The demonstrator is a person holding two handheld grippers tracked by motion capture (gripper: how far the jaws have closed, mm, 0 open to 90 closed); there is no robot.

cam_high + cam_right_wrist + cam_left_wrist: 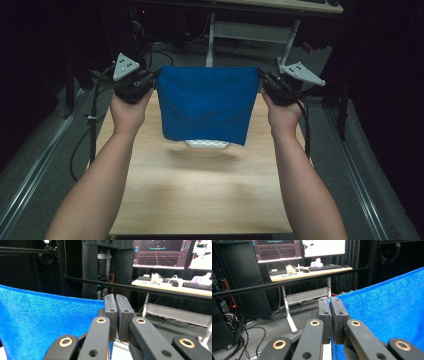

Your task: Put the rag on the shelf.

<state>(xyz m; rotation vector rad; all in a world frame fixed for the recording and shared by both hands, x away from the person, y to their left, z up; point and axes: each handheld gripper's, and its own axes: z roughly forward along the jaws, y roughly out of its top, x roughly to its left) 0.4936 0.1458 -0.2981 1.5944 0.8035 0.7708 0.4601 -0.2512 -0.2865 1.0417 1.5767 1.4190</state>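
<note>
I am working in a dim lab or recording studio. Beyond my wooden surface (200, 200), on the far side, stands a white-legged desk (312, 273) with keyboards (325, 267) and two lit monitors (278, 250). Dark equipment racks (107, 267), black curtains (359, 262), floor rails (30, 175) and loose cables on the floor (249, 340) surround me.

Blue cloth (387, 312) with a woven, slightly rough knit texture, matt, with a stitched hem along the top edge. Pale wood-grain desk (200, 195), smooth with a soft sheen. Matt black plastic-looking jaws on the left tool (329, 302) and right tool (115, 298), with shiny brass-coloured metal rings at the joints.
</note>
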